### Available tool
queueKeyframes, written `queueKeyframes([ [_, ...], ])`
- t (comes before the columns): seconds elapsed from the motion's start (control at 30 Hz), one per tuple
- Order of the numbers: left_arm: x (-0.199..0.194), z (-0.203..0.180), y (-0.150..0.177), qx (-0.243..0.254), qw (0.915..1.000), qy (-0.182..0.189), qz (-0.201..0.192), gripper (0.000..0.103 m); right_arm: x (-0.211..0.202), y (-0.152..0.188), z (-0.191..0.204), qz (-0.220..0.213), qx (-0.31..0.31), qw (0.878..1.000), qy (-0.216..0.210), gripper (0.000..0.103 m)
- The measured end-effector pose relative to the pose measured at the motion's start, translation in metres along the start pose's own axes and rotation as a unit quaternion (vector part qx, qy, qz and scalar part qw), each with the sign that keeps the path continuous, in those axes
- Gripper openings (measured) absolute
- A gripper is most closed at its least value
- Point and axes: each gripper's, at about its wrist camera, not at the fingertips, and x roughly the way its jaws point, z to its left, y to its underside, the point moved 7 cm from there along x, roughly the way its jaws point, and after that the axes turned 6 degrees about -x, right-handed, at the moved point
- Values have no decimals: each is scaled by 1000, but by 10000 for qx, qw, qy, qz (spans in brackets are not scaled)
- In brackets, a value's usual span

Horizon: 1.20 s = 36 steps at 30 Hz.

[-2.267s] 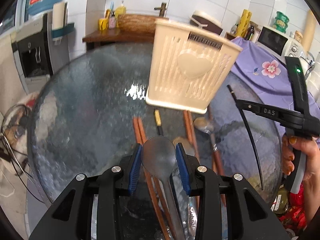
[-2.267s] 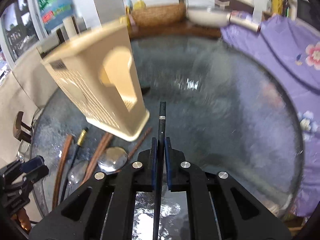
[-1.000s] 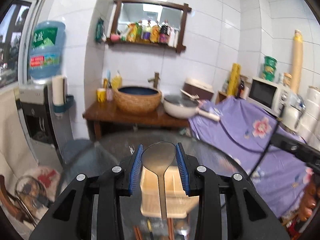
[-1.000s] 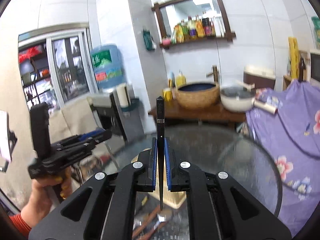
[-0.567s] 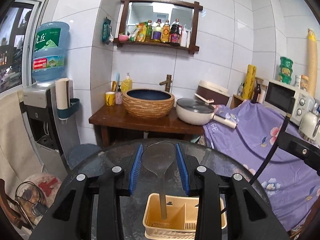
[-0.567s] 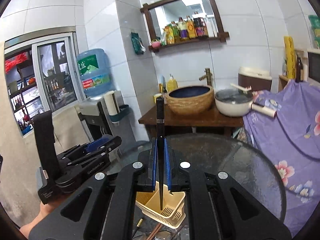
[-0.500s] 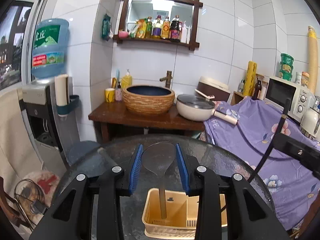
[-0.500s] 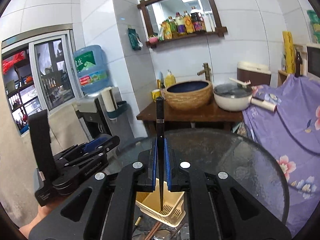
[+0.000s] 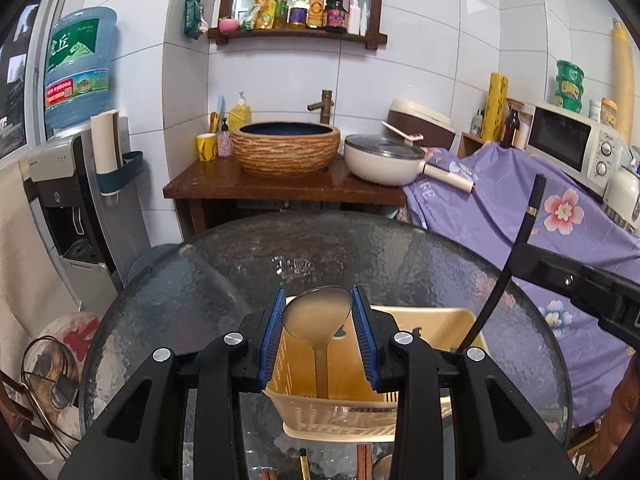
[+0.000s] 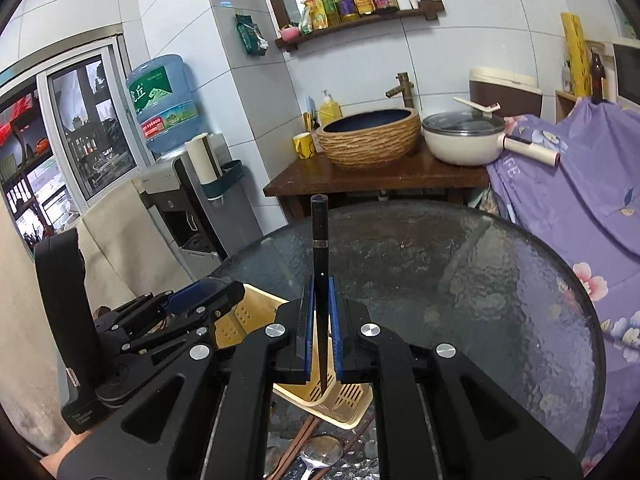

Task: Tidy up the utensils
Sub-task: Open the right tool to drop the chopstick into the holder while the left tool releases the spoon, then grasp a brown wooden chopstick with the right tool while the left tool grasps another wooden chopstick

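Holding the spoon (image 9: 317, 316) pinched in my left gripper (image 9: 319, 334) and the chopstick (image 10: 320, 240) pinched in my right gripper (image 10: 321, 330), I should lower both straight into the basket (image 9: 332, 412) below the fingers before letting go.

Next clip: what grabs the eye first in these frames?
The metal spoon, clamped bowl-up in the left gripper, hangs handle-down into the cream utensil basket on the round glass table. Beside it, the right gripper pinches a black chopstick upright over the same basket.

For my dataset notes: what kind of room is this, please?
Probably a home kitchen or dining corner: a microwave, a lidded pan beside a basin with tap, and a water dispenser bottle.
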Motion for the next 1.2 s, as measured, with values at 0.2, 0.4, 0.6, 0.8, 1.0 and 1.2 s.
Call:
queueKeyframes([
  [0.2, 7, 1, 10, 35, 9999, -43, 109, 33, 2, 0, -6, -3, 46, 10000, 67, 8],
  [0.4, 0, 2, 11, 86, 9999, -69, -15, 55, 6, 1, -8, 28, -34, 9998, 173, 13],
  [0.6, -30, 5, 8, 85, 9993, -67, -354, 74, -9, 4, -10, -246, -78, 9990, 361, 51],
  [0.8, -68, 18, 24, 253, 9971, -299, -651, 96, -43, 16, -10, -516, -348, 9957, 692, 67],
  [1.0, -87, 39, 66, 102, 9984, -353, -429, 96, -64, 59, 0, -416, -569, 9952, 672, 75],
  [1.2, -91, 69, 122, -116, 9974, -694, -128, 96, -64, 114, 8, -46, -642, 9951, 748, 76],
])
